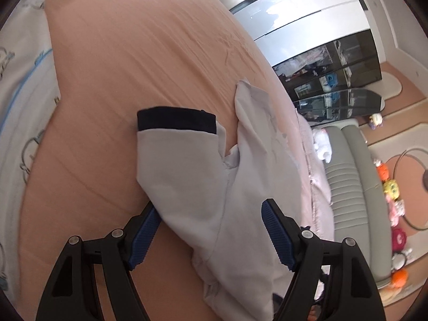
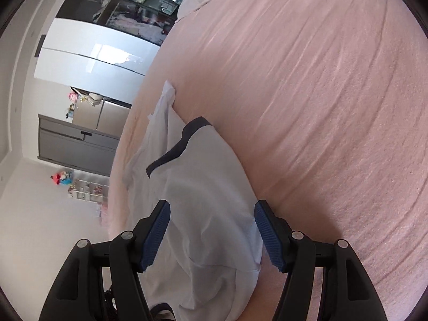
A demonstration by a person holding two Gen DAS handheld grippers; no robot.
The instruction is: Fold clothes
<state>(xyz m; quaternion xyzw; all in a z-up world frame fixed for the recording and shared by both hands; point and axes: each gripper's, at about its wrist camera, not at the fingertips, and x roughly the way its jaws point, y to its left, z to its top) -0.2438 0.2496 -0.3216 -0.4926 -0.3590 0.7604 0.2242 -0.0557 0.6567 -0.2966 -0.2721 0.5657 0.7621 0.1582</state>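
Fabric, far left: a white printed cover (image 1: pixel 18 85) lay along the left edge of my left wrist view, beside the peach bedsheet (image 1: pixel 133 53).
Garment: a pale grey-white shirt (image 1: pixel 214 192) with navy trim lay on that sheet near the bed's edge.
Sleeve: one short sleeve with a navy cuff (image 1: pixel 176 120) lay flat and spread to the left; a loose flap of the shirt stood rumpled to its right.
My left gripper (image 1: pixel 211 234): jaws spread wide, one on each side of the shirt, clamping nothing.
Room, right of the bed: a grey sofa (image 1: pixel 350 187) with plush toys, and dark glass cabinets behind.
Garment, right wrist view: the same shirt (image 2: pixel 211 203), its navy-edged opening (image 2: pixel 174 149) rumpled, on the sheet (image 2: pixel 321 107).
My right gripper (image 2: pixel 212 236): jaws likewise apart astride the cloth, grasping nothing.
Progress: I judged the shirt bunched and creased, with no neat folded rectangle showing; a sleeve lay out and the body was uneven.
Remaining: flattening and squaring the shirt, by my reading; whether any fold lay beneath, I could not tell.
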